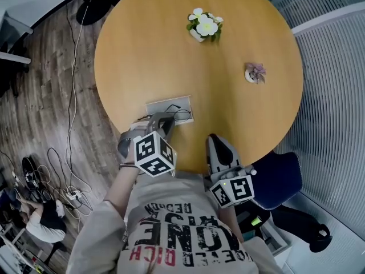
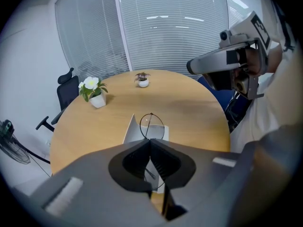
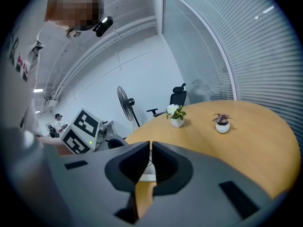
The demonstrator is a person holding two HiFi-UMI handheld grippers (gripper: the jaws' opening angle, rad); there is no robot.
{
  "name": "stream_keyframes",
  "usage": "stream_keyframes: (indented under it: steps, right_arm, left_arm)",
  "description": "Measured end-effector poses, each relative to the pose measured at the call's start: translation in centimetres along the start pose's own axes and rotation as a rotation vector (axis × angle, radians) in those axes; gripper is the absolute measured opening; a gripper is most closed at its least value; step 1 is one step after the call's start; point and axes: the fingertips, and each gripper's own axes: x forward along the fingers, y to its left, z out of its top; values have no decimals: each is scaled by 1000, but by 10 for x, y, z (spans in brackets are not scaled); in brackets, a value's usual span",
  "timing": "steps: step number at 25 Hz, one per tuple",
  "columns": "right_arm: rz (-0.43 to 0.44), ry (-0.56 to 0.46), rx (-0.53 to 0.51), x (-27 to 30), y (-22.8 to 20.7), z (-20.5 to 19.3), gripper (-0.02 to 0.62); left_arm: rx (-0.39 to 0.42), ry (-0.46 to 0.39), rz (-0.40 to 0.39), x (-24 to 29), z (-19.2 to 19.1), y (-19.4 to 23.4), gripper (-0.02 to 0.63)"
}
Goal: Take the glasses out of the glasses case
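Head view: the left gripper (image 1: 167, 120) hangs over the flat, pale-grey open glasses case (image 1: 171, 104).

Left gripper view: its jaws pinch the thin black wire-rimmed glasses (image 2: 151, 125), seemingly lifted just above that case.

Right gripper view: the right gripper (image 3: 151, 148), beside the case, is closed and empty.

Setting the glasses down remains.

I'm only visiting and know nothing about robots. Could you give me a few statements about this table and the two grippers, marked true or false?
1. The left gripper is shut on the thin wire-framed glasses. True.
2. The right gripper holds the glasses case. False: it is shut on nothing, and the glasses case lies on the table.
3. Two small potted plants stand on the table: a white-flowered plant and a purple plant. True.
4. The table is square. False: it is round.
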Motion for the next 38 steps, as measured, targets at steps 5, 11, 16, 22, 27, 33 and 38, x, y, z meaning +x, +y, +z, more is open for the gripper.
stream_keyframes:
  steps: [5, 11, 16, 22, 27, 33, 38]
  right_arm:
    - [12, -17, -9, -6, 8, 5, 23]
    - [26, -54, -16, -12, 15, 16, 23]
    - [40, -68, -28, -19, 25, 23, 23]
    - [57, -98, -41, -25, 32, 31, 23]
    - [71, -128, -75, -27, 41, 50, 23]
    - [94, -181, -113, -29, 52, 78, 23]
    - [118, -234, -128, -36, 64, 99, 23]
  left_arm:
    - [3, -31, 24, -17, 7, -4, 15]
    - [-4, -70, 85, -44, 14, 0, 15]
    - [-16, -107, 125, -67, 20, -4, 15]
    - [-88, -227, 173, -96, 38, 2, 15]
    - [-206, -408, 249, -129, 53, 16, 15]
    - [-329, -592, 367, -169, 61, 34, 15]
    - [-360, -708, 514, -211, 59, 45, 15]
